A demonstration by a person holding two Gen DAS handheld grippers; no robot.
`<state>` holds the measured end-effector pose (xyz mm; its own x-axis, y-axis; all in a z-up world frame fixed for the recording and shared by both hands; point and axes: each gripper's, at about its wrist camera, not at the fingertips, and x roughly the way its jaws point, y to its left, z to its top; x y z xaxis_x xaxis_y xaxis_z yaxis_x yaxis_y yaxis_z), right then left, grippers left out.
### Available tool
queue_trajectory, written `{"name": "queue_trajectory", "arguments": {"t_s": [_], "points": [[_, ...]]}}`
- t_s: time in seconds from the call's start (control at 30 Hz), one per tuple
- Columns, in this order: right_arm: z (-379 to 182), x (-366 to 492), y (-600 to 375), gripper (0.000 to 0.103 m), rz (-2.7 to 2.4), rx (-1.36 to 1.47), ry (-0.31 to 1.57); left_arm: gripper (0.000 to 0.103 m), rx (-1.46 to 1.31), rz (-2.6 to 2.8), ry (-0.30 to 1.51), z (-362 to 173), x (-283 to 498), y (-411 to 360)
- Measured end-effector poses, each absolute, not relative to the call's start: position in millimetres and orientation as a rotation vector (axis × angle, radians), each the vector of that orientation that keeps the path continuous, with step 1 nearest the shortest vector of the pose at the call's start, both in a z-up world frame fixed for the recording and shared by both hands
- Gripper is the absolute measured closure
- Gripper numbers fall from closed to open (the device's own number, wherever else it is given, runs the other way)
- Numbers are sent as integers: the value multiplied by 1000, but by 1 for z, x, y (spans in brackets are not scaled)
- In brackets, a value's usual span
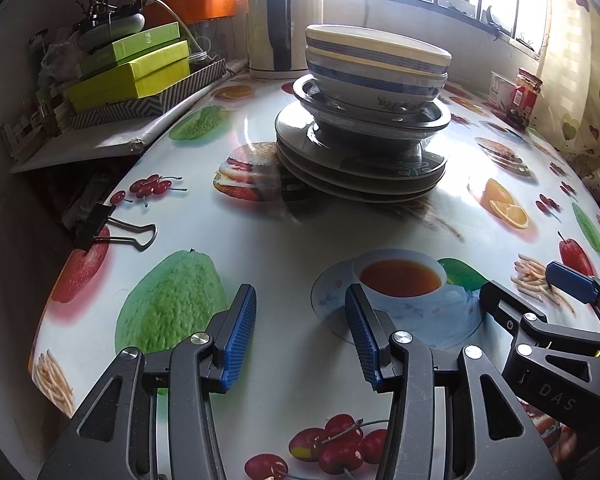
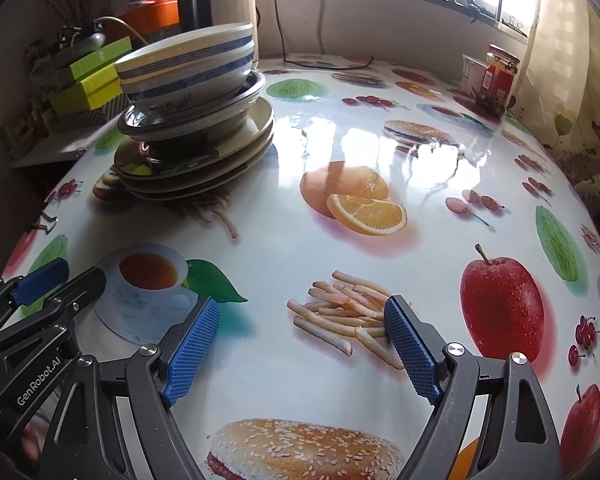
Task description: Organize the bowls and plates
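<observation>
One pile of dishes stands on the fruit-printed table point(image 1: 284, 248). At the bottom lie stacked flat plates point(image 1: 364, 176) point(image 2: 204, 168). A dark metal dish point(image 1: 368, 114) point(image 2: 196, 120) sits on them. Two white bowls with blue stripes point(image 1: 376, 72) point(image 2: 192, 68) are nested on top. My left gripper point(image 1: 302, 308) hovers open over the table well in front of the pile, nothing between its blue pads. My right gripper point(image 2: 300, 320) is open and empty too, to the right of the pile; it also shows at the left wrist view's right edge.
An electric kettle point(image 1: 276, 20) point(image 2: 216, 4) stands behind the pile. Green boxes point(image 1: 132, 68) are stacked on a side shelf at the left. A binder clip point(image 1: 100, 224) grips the table's left edge. A red-labelled jar point(image 1: 526, 96) point(image 2: 496, 76) stands at the far right near the curtain.
</observation>
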<state>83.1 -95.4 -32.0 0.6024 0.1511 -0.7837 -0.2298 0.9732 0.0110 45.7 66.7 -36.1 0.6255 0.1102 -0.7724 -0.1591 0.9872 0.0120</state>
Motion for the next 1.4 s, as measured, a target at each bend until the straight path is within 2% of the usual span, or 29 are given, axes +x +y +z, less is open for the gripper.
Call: {"name": "queue_trajectory", "arguments": {"t_s": [0.3, 1.4], "points": [[-35, 85, -99, 4, 205, -85, 889, 48, -74, 162, 859, -38, 45, 68], [-35, 84, -98, 3, 201, -85, 886, 47, -75, 167, 854, -38, 44, 68]]}}
